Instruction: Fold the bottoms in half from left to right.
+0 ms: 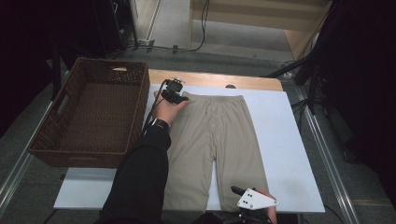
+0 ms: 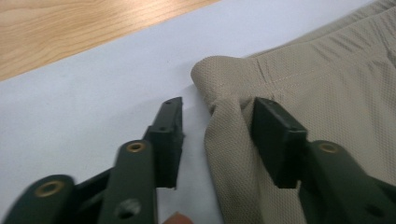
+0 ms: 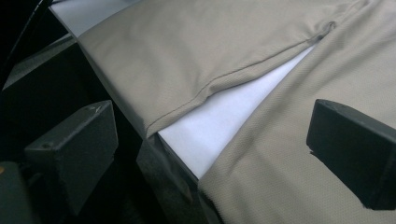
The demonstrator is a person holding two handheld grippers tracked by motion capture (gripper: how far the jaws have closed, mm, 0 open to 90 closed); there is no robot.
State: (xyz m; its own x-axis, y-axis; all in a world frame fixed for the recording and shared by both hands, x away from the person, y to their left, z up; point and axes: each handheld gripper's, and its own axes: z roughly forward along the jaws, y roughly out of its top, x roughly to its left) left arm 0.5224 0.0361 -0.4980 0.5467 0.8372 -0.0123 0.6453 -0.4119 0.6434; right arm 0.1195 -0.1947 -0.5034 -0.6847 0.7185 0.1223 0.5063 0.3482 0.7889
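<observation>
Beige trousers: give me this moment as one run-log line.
left gripper: jaws straddle waistband corner of beige trousers, not yet clamped | right gripper: open at leg hem | wicker basket: empty

A lab-like recording space: dark curtains [image 1: 369, 93], floor cables [image 1: 201, 28], a white-topped table [image 1: 280, 140].

Even overhead light falls on the white tabletop [image 1: 280, 140] and the beige trousers [image 1: 219, 135] in the high view, while the room around them sinks into near-black at both sides and the wicker basket [image 1: 60, 116] sits dim at the left. In the left gripper view the trousers' weave [image 2: 327, 70] is sharp but the near jaws blur softly at the bottom edge. The right gripper view is crisp on the cloth, its lower left lost in deep shadow.
</observation>
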